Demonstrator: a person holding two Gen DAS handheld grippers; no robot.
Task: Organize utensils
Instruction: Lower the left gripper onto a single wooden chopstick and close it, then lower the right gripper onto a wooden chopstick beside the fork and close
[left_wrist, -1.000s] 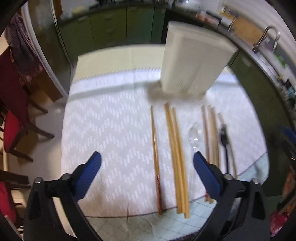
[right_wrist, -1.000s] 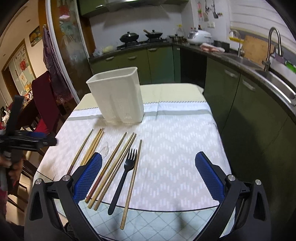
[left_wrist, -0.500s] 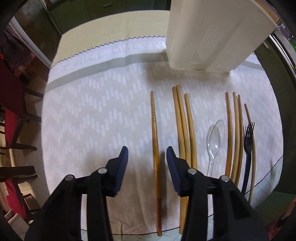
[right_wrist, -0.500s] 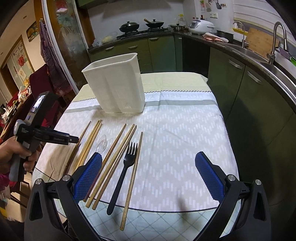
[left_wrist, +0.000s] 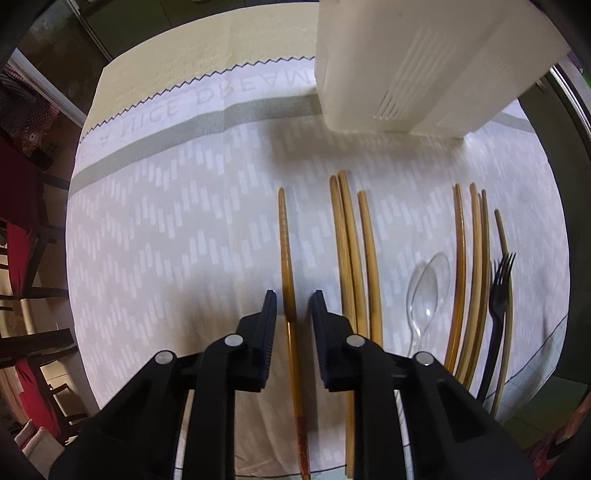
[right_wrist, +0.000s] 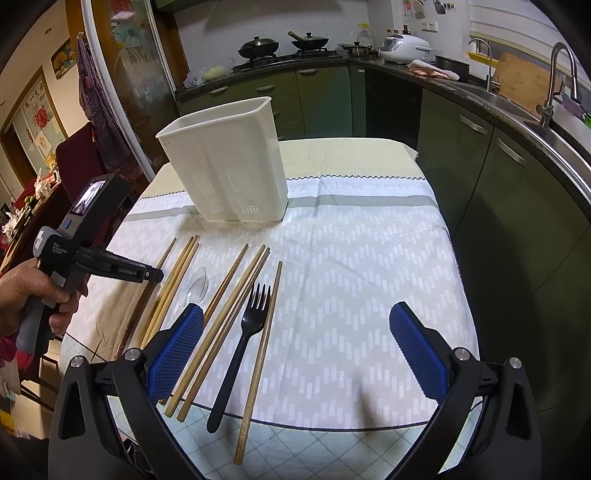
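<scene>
along the near edge of the table (right_wrist: 369, 258), at its left end, the left gripper (left_wrist: 291, 306) straddles a dark lacquered chopstick (left_wrist: 286, 251), its jaws narrowed to a slim gap on either side of the stick but, as far as the blurred wrist view lets me judge, not yet pinching it. the right gripper (right_wrist: 295, 343) hovers above the near edge with jaws spread wide and nothing between them. beside the dark chopstick lie pale wooden chopsticks (left_wrist: 351, 251), a clear plastic spoon (left_wrist: 428, 284), more chopsticks and a black fork (right_wrist: 240, 350), all parallel, with the white utensil holder (right_wrist: 229, 166) standing upright toward the far edge. the chopstick is probably light, stiff and glossy, so it may roll or pivot; gripping near mid-length should keep it balanced.
</scene>
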